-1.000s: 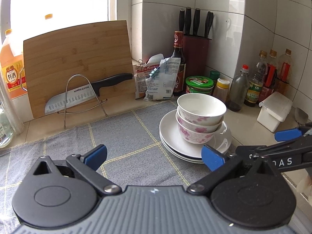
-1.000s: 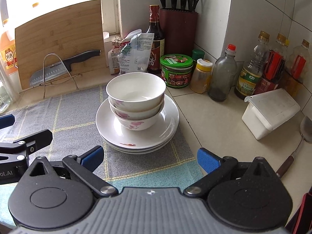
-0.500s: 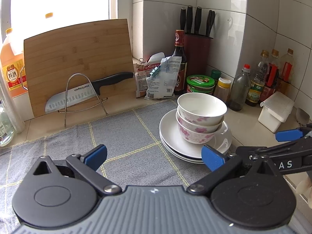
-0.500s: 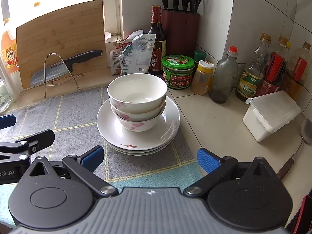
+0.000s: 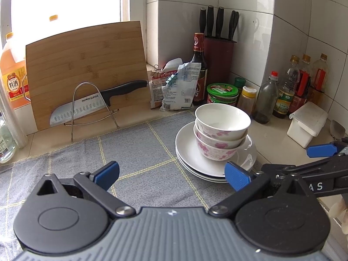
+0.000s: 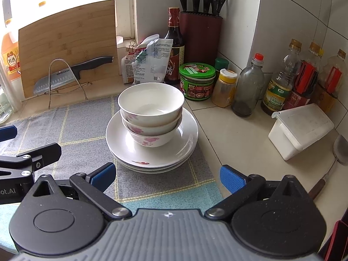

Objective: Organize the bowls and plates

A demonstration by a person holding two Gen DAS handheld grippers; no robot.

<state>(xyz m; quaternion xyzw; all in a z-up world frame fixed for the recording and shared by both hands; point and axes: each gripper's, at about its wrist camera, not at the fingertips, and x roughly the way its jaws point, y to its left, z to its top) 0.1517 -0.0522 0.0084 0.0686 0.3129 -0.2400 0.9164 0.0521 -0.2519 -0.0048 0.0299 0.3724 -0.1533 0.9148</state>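
White pink-flowered bowls [image 6: 151,114] nested on stacked plates [image 6: 184,145], left gripper [image 5: 171,175] and right gripper [image 6: 166,177] both spread, empty

Matte black left gripper [image 5: 171,173], built on two round hinge housings with raised discs, either side of a ribbed grey centre plate bearing a small white star mark. Black link arms pinned by silver rivets, triangular cut-outs near the outer ends, tipped with blue fingertips [image 5: 107,173]. Same build on the right gripper [image 6: 167,175]: grey ribbed plate, silver rivets, blue fingertips [image 6: 231,177]. White lettering "AS" at right of the left view, "ot.AI" at left edge of the right view, small screws alongside.
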